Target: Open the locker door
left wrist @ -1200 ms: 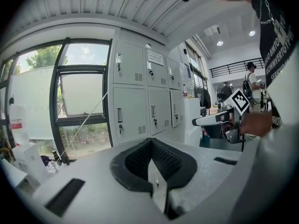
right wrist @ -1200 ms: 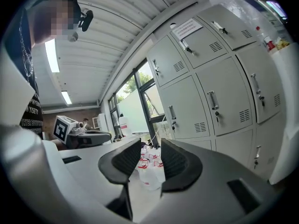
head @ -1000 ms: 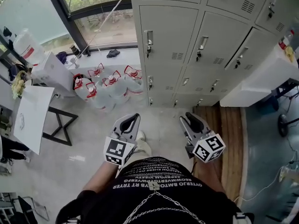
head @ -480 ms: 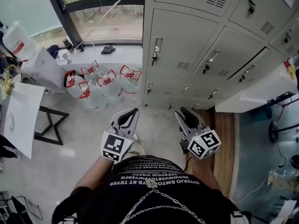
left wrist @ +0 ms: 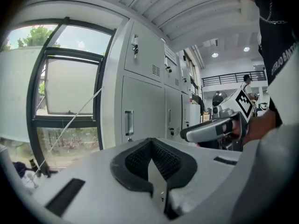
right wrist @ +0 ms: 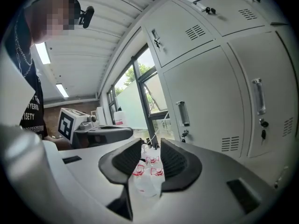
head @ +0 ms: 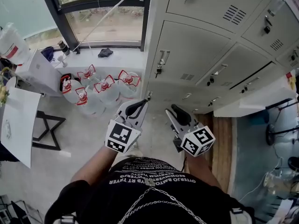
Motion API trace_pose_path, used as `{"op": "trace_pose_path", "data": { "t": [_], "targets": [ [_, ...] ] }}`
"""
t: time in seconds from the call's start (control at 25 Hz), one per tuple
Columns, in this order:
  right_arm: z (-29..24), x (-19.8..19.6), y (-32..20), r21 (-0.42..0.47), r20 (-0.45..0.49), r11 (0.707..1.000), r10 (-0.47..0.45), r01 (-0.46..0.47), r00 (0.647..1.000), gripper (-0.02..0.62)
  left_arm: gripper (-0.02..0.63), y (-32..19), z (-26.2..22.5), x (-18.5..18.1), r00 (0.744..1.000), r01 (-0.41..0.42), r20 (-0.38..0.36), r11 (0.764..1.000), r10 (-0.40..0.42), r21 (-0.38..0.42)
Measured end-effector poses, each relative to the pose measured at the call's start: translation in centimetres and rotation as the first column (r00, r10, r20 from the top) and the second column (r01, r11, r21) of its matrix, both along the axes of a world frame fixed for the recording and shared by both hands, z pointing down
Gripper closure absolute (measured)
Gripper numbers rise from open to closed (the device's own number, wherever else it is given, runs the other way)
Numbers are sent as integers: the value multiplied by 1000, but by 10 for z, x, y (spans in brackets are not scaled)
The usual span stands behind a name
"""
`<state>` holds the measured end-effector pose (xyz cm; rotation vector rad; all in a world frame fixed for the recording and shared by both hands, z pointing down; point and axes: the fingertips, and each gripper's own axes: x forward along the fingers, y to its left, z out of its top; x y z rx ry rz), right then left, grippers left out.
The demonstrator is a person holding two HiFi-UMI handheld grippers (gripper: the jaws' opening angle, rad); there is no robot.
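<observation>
A bank of grey lockers (head: 219, 41) fills the upper right of the head view. The nearest door (head: 194, 48) is closed, with a vertical metal handle (head: 162, 59) and a lock at its left edge. My left gripper (head: 138, 105) is held in the air below that handle, short of it, with its pads together and nothing between them. My right gripper (head: 176, 112) hangs beside it, open and empty. In the left gripper view a door handle (left wrist: 129, 122) shows beyond the left gripper (left wrist: 150, 143). The right gripper (right wrist: 150, 149) frames water bottles in its gap; a handle (right wrist: 182, 113) is at its right.
Several large water bottles (head: 100, 90) with red caps stand on the floor under the window (head: 103, 22), left of the lockers. A white table (head: 18, 120) is at far left. A white counter (head: 252, 99) and a wooden floor strip (head: 223, 139) lie at the right.
Both grippers have moved forward and up toward the lockers, and the lockers have come closer in the head view. Neither gripper's jaws have visibly changed.
</observation>
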<state>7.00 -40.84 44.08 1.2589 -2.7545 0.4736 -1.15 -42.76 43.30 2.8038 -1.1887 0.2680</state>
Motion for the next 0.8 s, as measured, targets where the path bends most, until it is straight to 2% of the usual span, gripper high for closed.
{"op": "trace_pose_path", "data": {
  "t": [0.16,0.24,0.32,0.44,0.52,0.68,0.8],
  "targets": [
    [-19,-20,-36,30,25,1000,3,-4,1000,481,607,-38,-35,9,999,-46,3,993,46,106],
    [-28,-28,-55,40,6,999,-20,19,1000,499,607,-49,-49,11,997,-78,30,984,75,159],
    [-40,-29,-74,71,-32,997,-28,30,999,494,607,-61,-61,7,999,-53,21,980,49,191],
    [-59,-16,-101,101,-22,994,29,-26,999,483,607,-76,-68,0,998,-10,-59,987,20,163],
    [-69,-9,-115,131,-1,989,72,-71,997,485,607,-83,-61,-5,996,23,-86,991,-11,134],
    [-75,-23,-134,211,4,972,107,-105,994,491,607,-91,-40,-20,995,63,-80,994,-55,93],
    [-67,-34,-144,204,-15,974,107,-101,994,490,607,-93,-29,-21,997,57,-62,995,-53,77]
  ]
}}
